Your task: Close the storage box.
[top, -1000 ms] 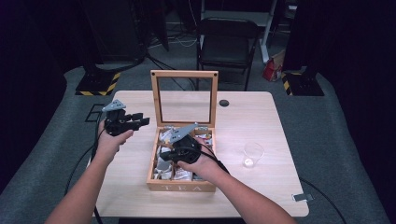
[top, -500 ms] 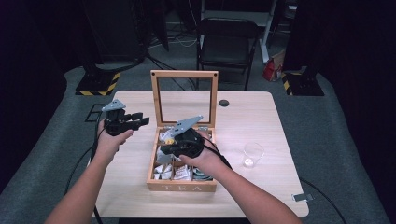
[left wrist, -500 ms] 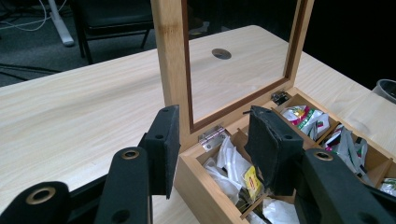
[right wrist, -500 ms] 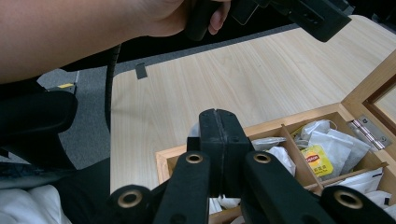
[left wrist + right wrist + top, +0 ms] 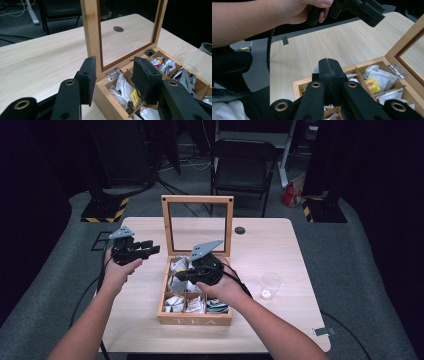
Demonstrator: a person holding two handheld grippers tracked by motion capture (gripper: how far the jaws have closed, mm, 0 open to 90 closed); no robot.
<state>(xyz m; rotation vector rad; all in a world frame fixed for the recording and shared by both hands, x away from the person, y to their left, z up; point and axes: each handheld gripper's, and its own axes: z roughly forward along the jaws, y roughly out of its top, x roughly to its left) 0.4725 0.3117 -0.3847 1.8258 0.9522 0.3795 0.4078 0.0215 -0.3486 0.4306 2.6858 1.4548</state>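
A wooden tea box (image 5: 195, 321) stands in the middle of the table with its glass-paned lid (image 5: 197, 200) upright. Its compartments hold several tea bags (image 5: 374, 80). My right gripper (image 5: 179, 276) hovers over the box's left compartments. Its jaws (image 5: 328, 65) are pressed together, and a white corner of a tea bag (image 5: 314, 70) peeks out beside them, above the box rim. My left gripper (image 5: 150, 246) is held in the air to the left of the box, open, with nothing between its pads (image 5: 113, 75). It points toward the lid's hinge corner.
A clear glass cup (image 5: 271, 285) stands on the table right of the box. A round cable hole (image 5: 240, 230) sits near the table's far edge. A black folding chair (image 5: 245, 170) stands behind the table. Cables trail from both grippers.
My right gripper has risen out of the box's compartments and shifted slightly left and away from me. My left gripper has stayed where it was, open.
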